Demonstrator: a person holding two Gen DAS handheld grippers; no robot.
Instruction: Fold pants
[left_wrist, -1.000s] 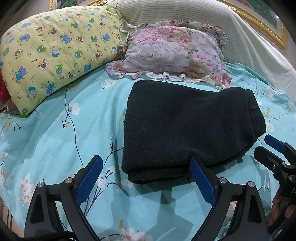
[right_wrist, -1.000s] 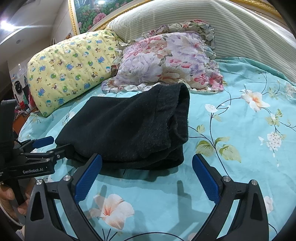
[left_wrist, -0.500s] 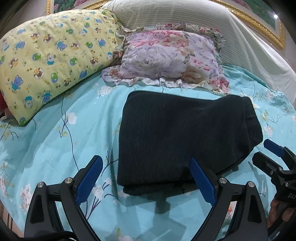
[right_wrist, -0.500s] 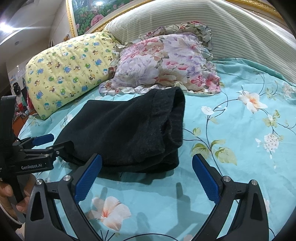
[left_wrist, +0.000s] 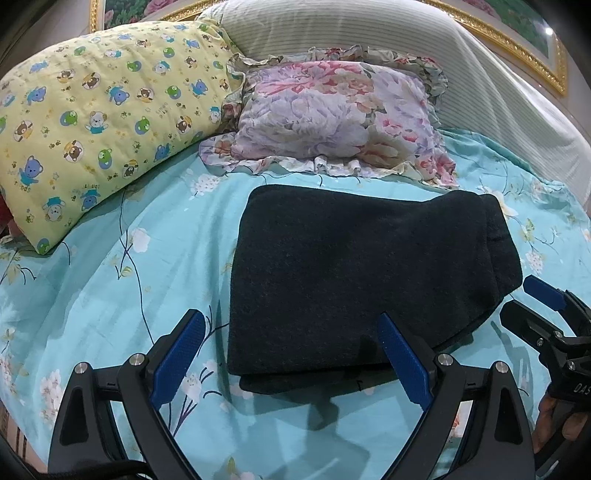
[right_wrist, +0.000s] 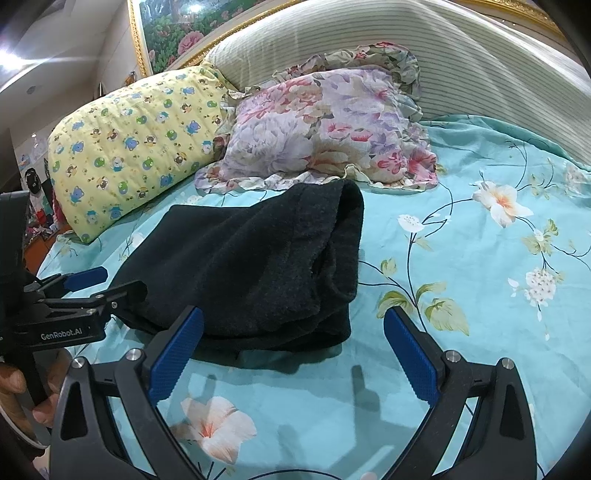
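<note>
Bed (left_wrist: 110, 295): pants (left_wrist: 351, 280), two pillows (left_wrist: 96, 122)

left gripper (left_wrist: 291, 354): jaws spread wide, blue-padded fingers (left_wrist: 177, 356) pointing forward, nothing between them | right gripper (right_wrist: 293, 352): jaws equally wide, empty, level with the left | left hand (right_wrist: 22, 391): fingers wrapped round its handle | right hand (left_wrist: 561, 421): fingertips curled on its grip

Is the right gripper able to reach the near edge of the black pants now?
Probably yes. The right gripper is open, and the pants' near edge lies just ahead on the bedsheet, nothing between.
</note>
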